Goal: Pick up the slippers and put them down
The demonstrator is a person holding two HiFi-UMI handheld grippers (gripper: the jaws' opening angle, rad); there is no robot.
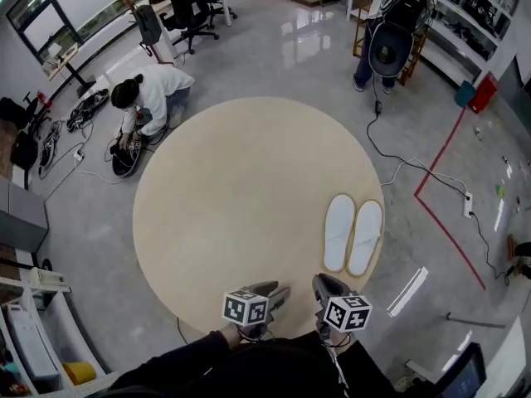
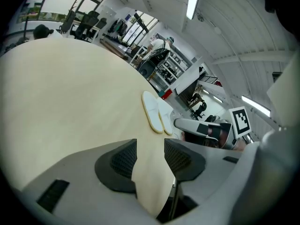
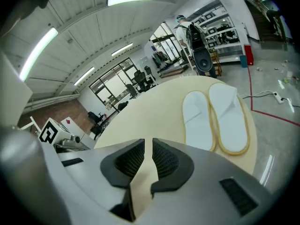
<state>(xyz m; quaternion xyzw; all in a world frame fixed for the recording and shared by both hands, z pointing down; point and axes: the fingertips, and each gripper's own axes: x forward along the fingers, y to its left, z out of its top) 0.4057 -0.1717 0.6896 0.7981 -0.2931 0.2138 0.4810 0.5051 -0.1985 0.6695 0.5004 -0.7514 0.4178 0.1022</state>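
Observation:
Two white slippers lie side by side, soles down, on the right part of the round beige table (image 1: 224, 181): the left slipper (image 1: 338, 232) and the right slipper (image 1: 366, 237). Both show again in the left gripper view (image 2: 151, 110) and in the right gripper view (image 3: 199, 120). My left gripper (image 1: 278, 293) hangs at the table's near edge, its jaws (image 2: 150, 146) apart with only tabletop between them. My right gripper (image 1: 319, 284) is beside it, short of the slippers' heels; its jaws (image 3: 148, 146) stand a narrow slit apart and hold nothing.
A person (image 1: 153, 94) crouches on the floor beyond the table's far left, among cables. Office chairs (image 1: 192, 7) stand at the back. A dark equipment stand (image 1: 397, 36) and shelves are at the back right. A red tape line (image 1: 444, 214) runs along the floor at the right.

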